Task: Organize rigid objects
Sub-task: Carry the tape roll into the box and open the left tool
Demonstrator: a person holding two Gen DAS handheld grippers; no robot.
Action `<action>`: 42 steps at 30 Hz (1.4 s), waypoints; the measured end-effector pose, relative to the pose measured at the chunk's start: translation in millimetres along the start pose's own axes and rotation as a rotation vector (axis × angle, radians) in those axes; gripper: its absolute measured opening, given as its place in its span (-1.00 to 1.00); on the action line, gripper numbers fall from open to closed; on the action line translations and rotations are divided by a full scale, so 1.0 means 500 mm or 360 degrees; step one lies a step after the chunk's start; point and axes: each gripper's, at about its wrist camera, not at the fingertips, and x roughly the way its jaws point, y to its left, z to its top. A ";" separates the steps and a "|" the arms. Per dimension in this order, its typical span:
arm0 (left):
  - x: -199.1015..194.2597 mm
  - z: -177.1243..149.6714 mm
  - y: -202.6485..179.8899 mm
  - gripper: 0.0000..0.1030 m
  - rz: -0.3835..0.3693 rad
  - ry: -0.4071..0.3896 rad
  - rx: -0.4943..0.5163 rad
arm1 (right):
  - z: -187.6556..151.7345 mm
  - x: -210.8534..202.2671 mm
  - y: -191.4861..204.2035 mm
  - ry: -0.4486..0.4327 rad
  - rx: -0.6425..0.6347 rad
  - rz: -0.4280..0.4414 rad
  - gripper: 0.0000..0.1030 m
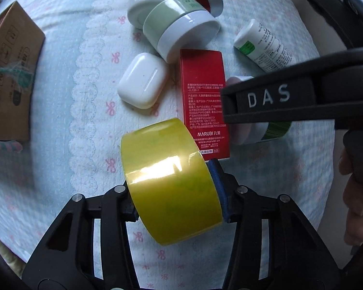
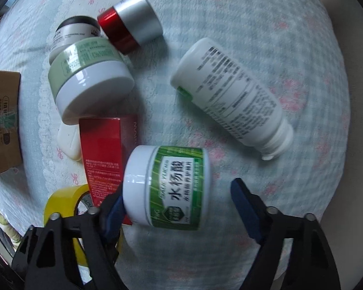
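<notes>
Free room and obstacles. Ahead of my left hand-held gripper point(image 1: 174, 188) the red box point(image 1: 204, 101), white earbud case point(image 1: 142, 81) and a tight cluster of three jars point(image 1: 179, 27) block the middle of the bed cover point(image 1: 60, 169). My right hand-held gripper point(image 1: 268, 101) crosses above the box's right side. Open cover lies between the earbud case and the cardboard box point(image 1: 12, 77), and right of the white bottle point(image 2: 232, 96).

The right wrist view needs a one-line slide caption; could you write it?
Right gripper straddling a green-labelled jar lying on the quilted cloth, right pad not yet touching.
</notes>
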 end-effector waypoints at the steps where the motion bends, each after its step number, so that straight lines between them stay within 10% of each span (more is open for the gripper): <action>1: -0.001 0.001 0.003 -0.19 -0.0011 0.0000 -0.0004 | 0.000 0.009 0.000 0.0016 0.0012 0.0041 0.07; 20: -0.144 -0.014 0.093 -0.27 -0.0049 -0.0197 -0.0088 | -0.101 -0.042 0.064 -0.0159 0.0019 -0.0084 0.00; 42: -0.669 0.071 0.364 -0.46 -0.0088 -0.0634 -0.0043 | -0.203 -0.515 0.274 -0.0693 -0.0199 0.0079 0.01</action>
